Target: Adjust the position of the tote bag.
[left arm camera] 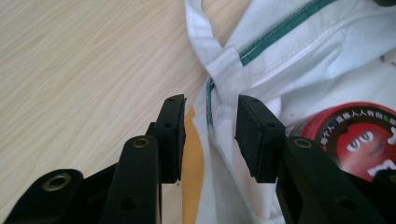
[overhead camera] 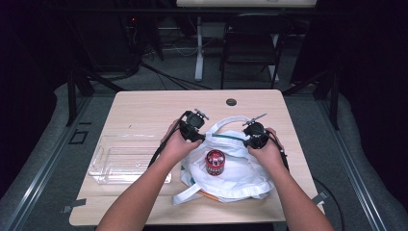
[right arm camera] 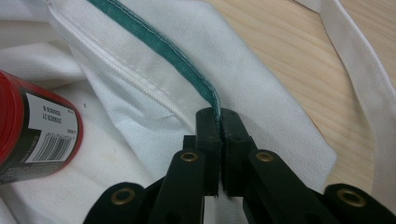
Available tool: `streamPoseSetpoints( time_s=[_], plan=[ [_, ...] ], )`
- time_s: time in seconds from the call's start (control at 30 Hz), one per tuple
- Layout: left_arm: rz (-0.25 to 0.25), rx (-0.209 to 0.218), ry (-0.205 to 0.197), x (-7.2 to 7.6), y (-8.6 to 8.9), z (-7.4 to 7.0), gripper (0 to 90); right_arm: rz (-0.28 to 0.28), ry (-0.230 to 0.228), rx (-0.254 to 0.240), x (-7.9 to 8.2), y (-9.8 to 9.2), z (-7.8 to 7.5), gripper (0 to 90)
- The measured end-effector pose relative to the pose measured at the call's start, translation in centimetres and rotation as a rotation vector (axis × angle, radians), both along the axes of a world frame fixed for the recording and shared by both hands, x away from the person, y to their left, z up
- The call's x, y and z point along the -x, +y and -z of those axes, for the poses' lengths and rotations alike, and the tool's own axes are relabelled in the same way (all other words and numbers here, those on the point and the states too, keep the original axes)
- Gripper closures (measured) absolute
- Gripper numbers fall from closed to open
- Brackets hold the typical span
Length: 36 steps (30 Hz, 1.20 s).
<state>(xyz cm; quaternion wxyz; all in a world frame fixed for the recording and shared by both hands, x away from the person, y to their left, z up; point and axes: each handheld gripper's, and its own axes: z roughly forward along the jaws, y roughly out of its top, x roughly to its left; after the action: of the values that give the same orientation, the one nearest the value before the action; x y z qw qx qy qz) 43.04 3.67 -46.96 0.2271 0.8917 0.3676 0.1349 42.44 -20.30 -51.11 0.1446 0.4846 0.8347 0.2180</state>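
bag (overhead camera: 240, 168) lay on the bench (overhead camera: 144, 103), can (overhead camera: 215, 162) on it. right fingers (right arm camera: 219, 122) clenched its green hem (right arm camera: 159, 42); left fingers (left arm camera: 261, 135) released. we judged the left should re-grip the rim.

Matt white cloth bag (overhead camera: 231, 168), glossy red canister (overhead camera: 215, 162), wood-grain table (overhead camera: 144, 108)

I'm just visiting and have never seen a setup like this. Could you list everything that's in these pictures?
Table: one, light wood, centre.
Cloth bag: one, white with green trim, right half of table.
Candy can: one, red, on the bag between the hands.
Tray: one, clear plastic, left part of table.
Orange strip: one, under the bag's near edge; cannot tell what it is.
Chair: one, dark, beyond the table.
Left gripper: black, jaws apart around the bag's edge.
Right gripper: black, clamped on the green trim.
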Motion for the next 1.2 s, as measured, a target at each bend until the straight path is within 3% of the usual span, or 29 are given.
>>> streamPoseSetpoints(
  time_s=[0.27,0.33,0.5,0.6,0.77,1.2],
  plan=[
    [0.011,0.004,0.013,1.5,1.1,-0.1,63.4,0.002,-0.001,-0.007,0.0,-0.1,0.0,88.1],
    [0.004,-0.017,0.013,1.9,1.4,0.1,63.4,0.001,0.000,-0.004,0.0,-0.1,0.0,88.1],
    [0.014,-0.007,0.032,2.3,2.0,0.5,71.0,-0.001,0.000,0.000,0.0,-0.1,0.0,88.1],
    [0.022,-0.016,0.035,2.3,2.0,0.7,81.6,-0.001,0.002,0.001,0.0,0.0,0.0,88.1],
    [0.027,-0.030,0.038,2.2,2.0,1.1,87.8,-0.002,0.002,-0.001,0.1,0.0,0.1,88.1],
    [0.010,-0.024,0.068,1.9,2.5,2.0,88.6,-0.006,0.006,0.000,0.1,0.0,0.2,88.1]
  ],
)
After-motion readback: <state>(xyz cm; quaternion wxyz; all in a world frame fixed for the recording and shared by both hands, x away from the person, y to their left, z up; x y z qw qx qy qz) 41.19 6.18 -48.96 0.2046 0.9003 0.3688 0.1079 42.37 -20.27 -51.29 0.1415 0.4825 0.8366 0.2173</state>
